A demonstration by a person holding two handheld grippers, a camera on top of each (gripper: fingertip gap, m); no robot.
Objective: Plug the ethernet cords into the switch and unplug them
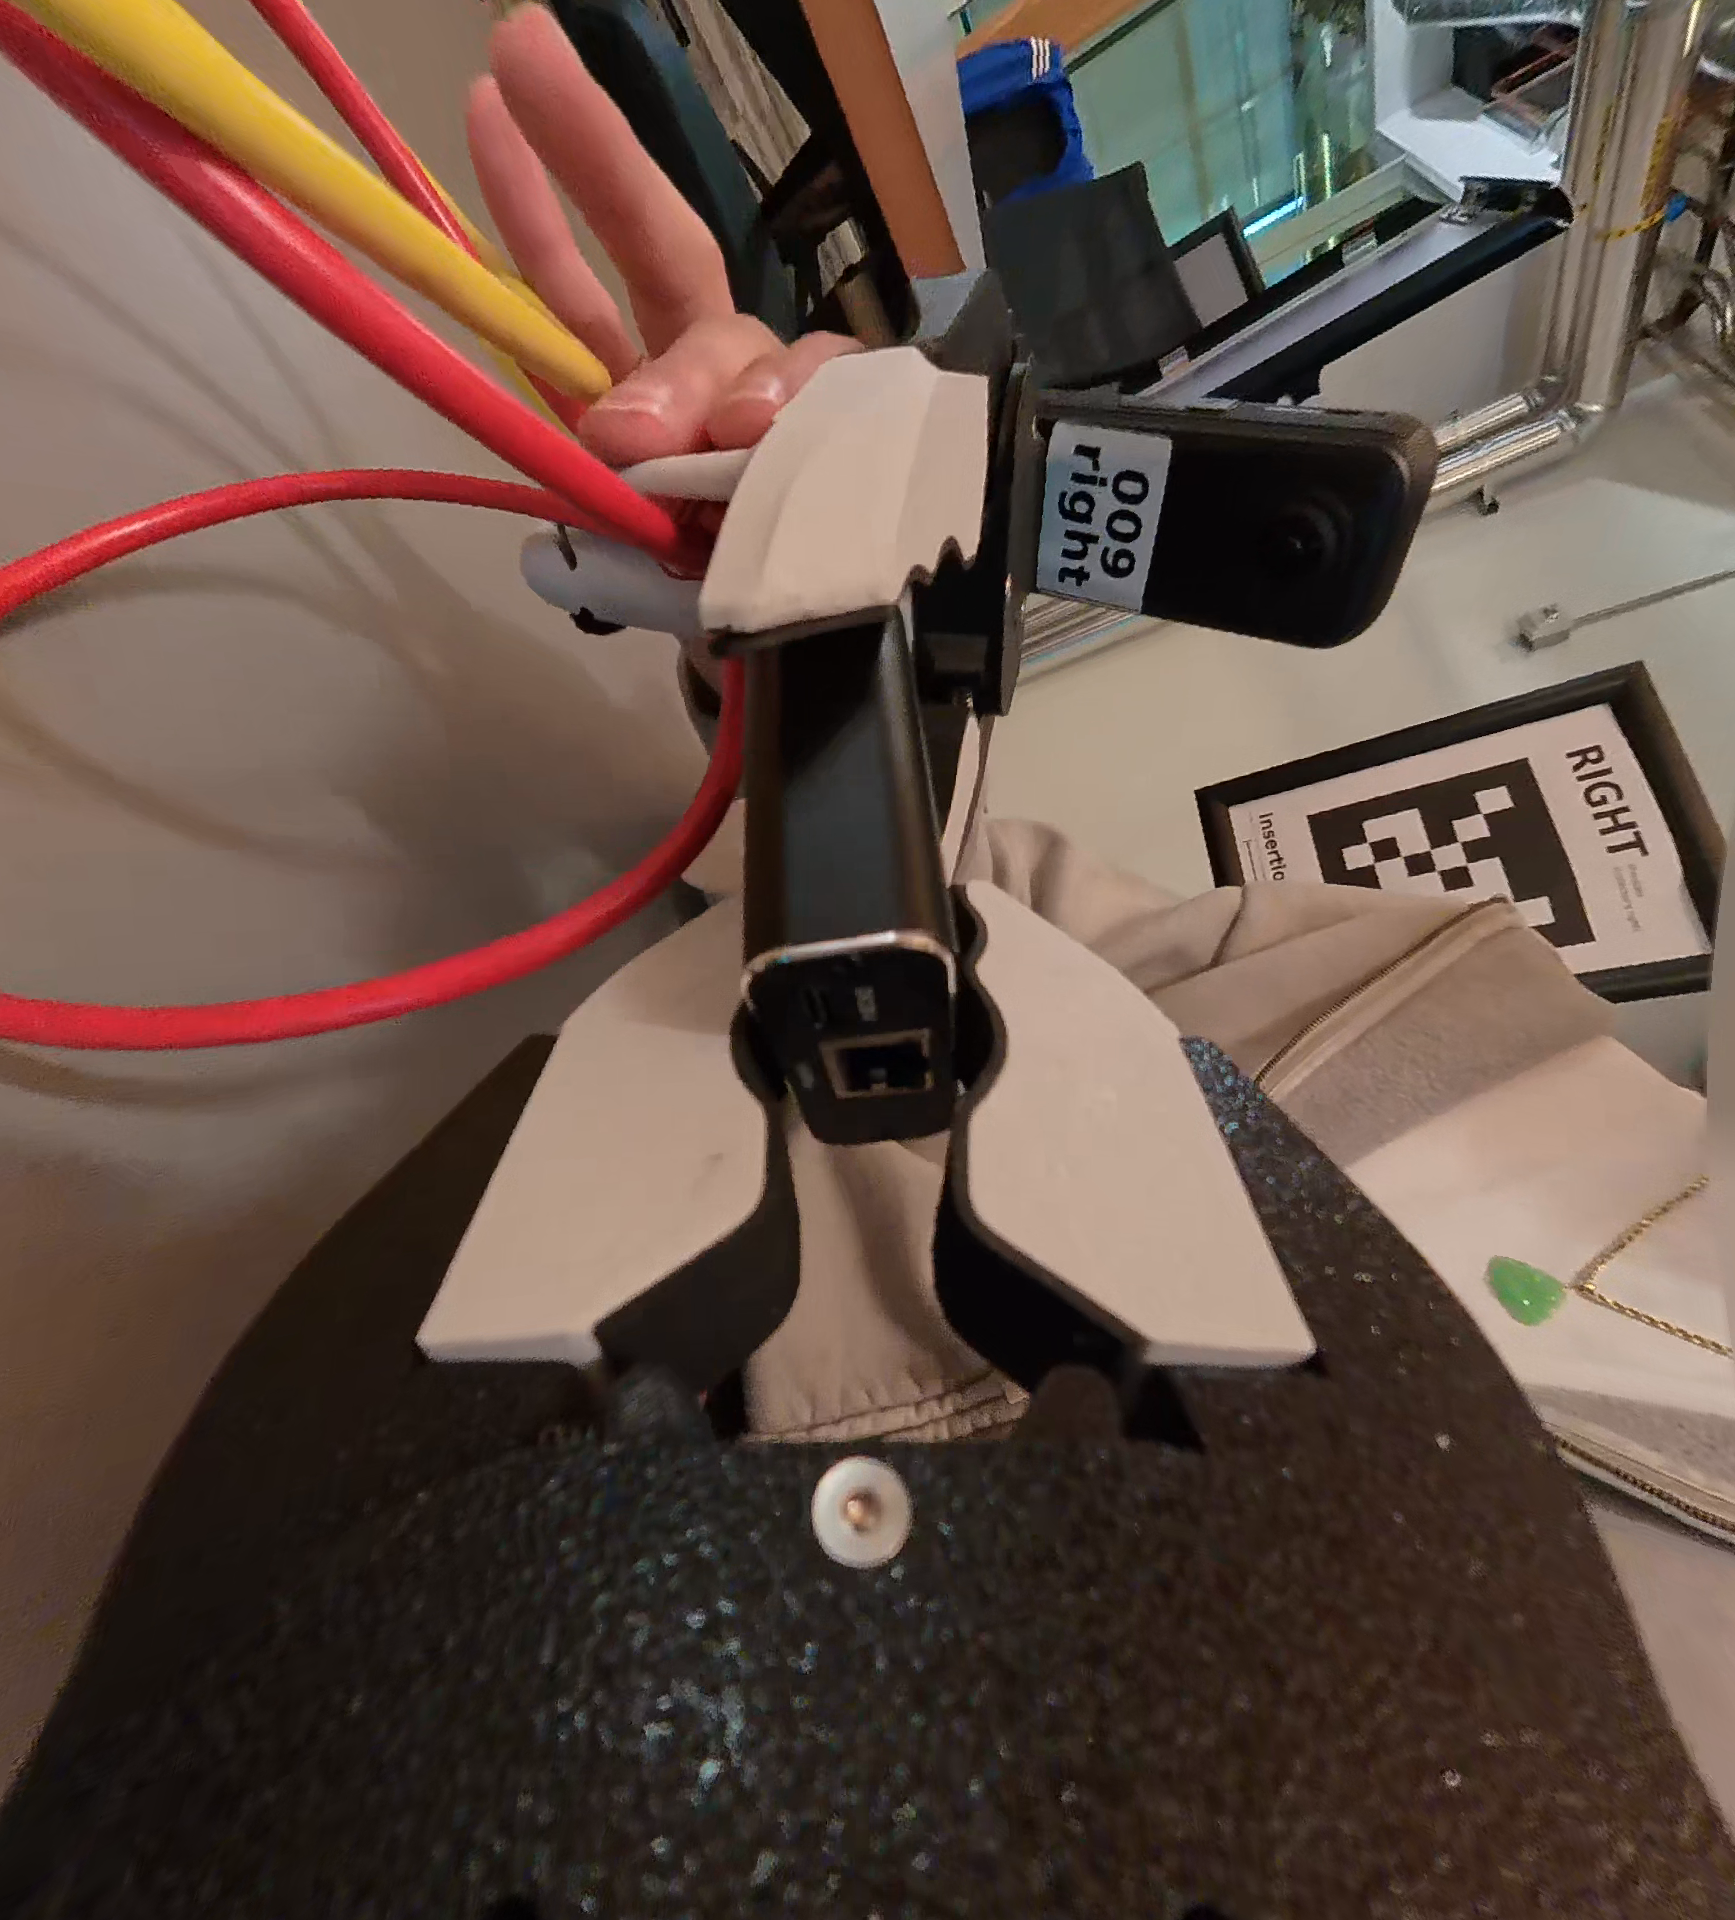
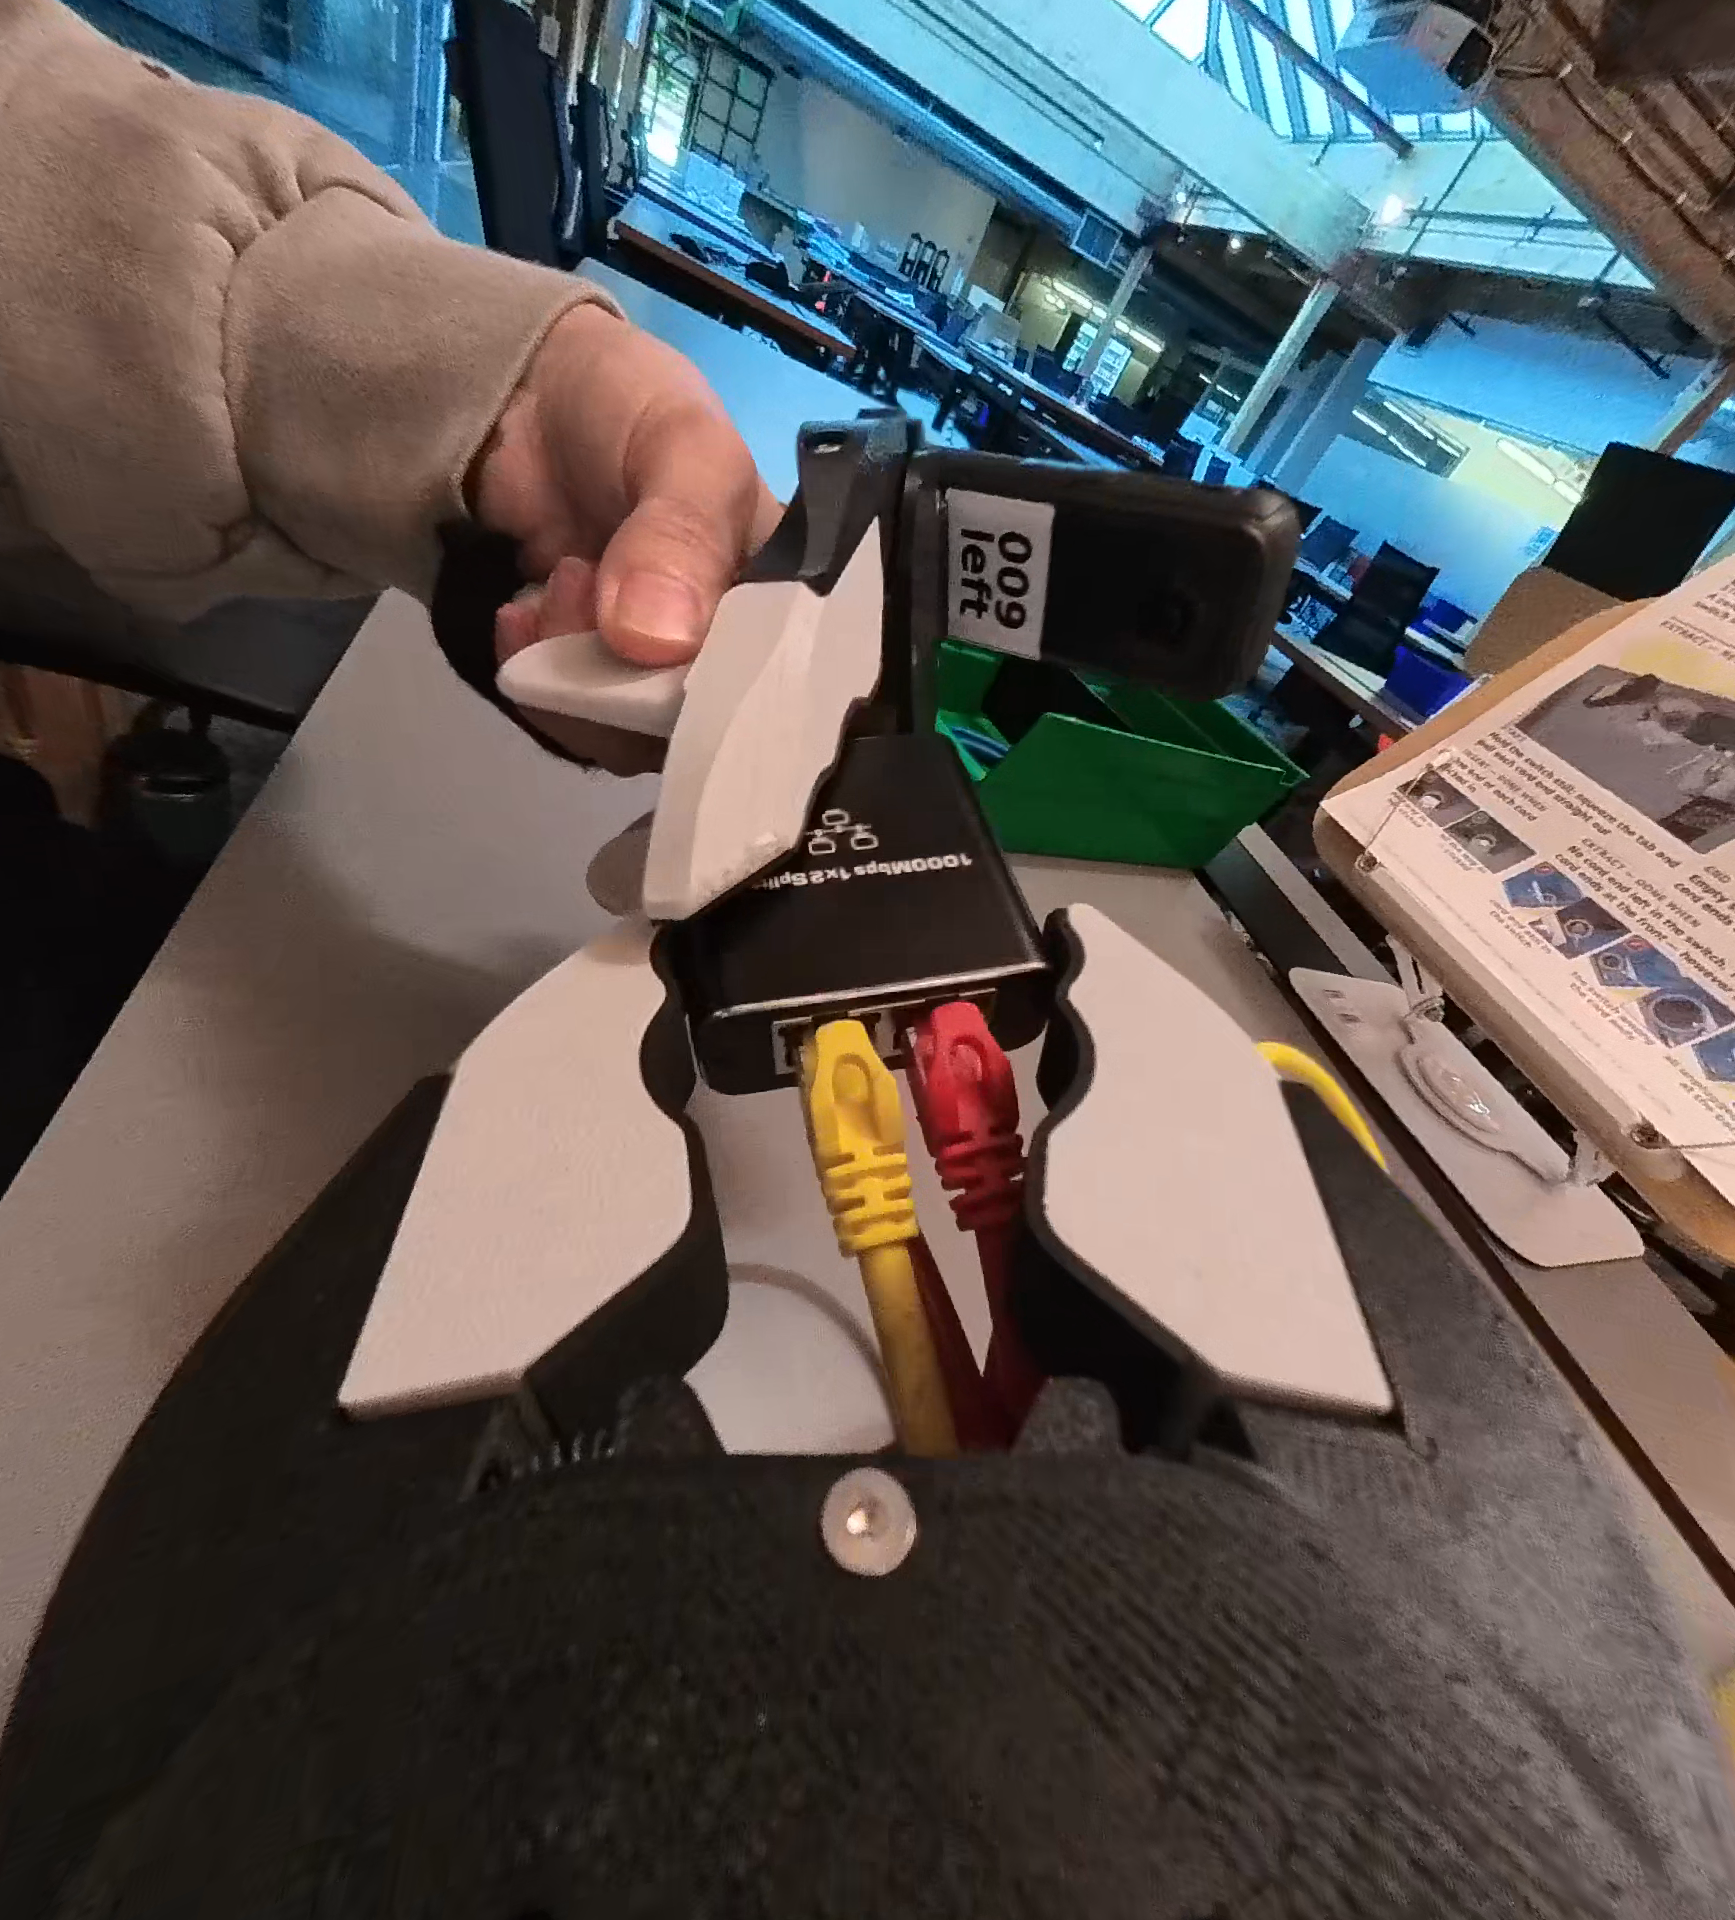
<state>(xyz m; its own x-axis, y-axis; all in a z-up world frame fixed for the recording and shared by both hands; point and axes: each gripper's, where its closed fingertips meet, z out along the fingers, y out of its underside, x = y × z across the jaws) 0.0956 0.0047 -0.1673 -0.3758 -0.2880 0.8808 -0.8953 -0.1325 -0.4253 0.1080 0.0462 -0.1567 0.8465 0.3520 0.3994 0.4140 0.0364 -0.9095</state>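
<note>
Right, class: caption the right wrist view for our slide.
Both grippers hold a black switch with yellow plug and red plug seated.

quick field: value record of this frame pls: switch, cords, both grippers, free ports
switch: black box held off the table between both grippers
left gripper: shut on the switch's single-port end
right gripper: fingers at the two-port end's sides; contact unclear
yellow cord: plugged into left port
red cord: plugged into right port
free port: single jack empty
extra: green bin behind

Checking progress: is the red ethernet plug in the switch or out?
In: the red plug sits in the switch port, beside the yellow plug.
</note>
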